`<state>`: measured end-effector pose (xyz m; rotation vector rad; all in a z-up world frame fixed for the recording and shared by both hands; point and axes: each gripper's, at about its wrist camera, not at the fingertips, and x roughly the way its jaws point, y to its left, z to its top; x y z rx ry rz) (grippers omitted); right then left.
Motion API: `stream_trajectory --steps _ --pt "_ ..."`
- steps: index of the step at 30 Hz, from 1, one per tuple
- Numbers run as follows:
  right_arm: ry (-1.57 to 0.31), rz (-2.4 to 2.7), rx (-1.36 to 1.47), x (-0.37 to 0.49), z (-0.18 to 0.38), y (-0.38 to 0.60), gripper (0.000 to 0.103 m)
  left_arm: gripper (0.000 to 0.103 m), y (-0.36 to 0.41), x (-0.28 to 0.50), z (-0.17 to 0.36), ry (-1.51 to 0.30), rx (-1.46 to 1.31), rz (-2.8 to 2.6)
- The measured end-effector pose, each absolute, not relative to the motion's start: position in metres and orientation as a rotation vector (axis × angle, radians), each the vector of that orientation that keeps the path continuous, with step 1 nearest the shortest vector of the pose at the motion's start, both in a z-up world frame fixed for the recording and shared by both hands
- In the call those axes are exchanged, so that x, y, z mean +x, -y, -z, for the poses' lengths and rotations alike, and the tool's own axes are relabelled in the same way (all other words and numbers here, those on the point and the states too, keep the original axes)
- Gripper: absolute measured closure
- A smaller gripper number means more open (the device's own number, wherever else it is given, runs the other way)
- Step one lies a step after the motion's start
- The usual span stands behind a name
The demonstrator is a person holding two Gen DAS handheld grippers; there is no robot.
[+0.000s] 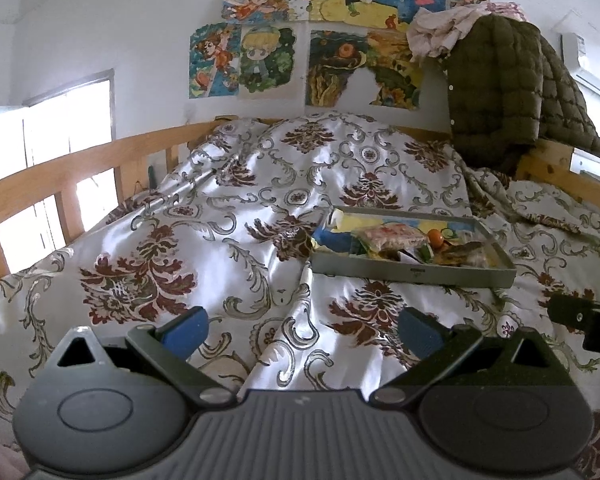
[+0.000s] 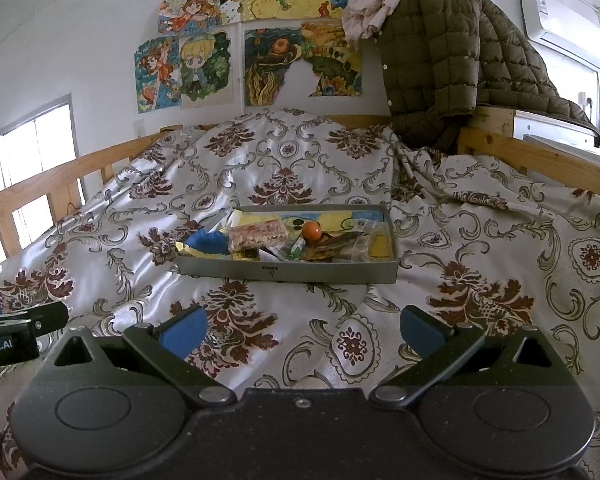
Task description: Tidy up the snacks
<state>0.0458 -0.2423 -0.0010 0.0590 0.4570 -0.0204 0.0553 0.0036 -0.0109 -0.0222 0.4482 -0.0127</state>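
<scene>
A glossy white satin bedspread (image 2: 300,160) with maroon damask motifs and grey-green scrolls lies rumpled across the bed, inside a light wooden bed rail (image 2: 40,184). On the white wall behind hang colourful hand-painted cartoon posters (image 2: 260,40) (one has a torn lower edge). An olive-green quilted puffer jacket (image 2: 440,60) is draped over the far right corner post, with a pale pink floral cloth (image 2: 372,8) bunched on top. A white wall-mounted air conditioner (image 2: 568,28) sits at the upper right, and a bright window (image 1: 68,120) at the left.
</scene>
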Motion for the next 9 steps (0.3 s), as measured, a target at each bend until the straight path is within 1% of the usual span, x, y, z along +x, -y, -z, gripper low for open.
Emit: stream_trajectory --steps 9 --pt "-0.460 0.020 0.058 0.0455 0.0024 0.2412 0.001 0.000 -0.0021 0.0556 0.0108 -0.452 -0.014 0.015"
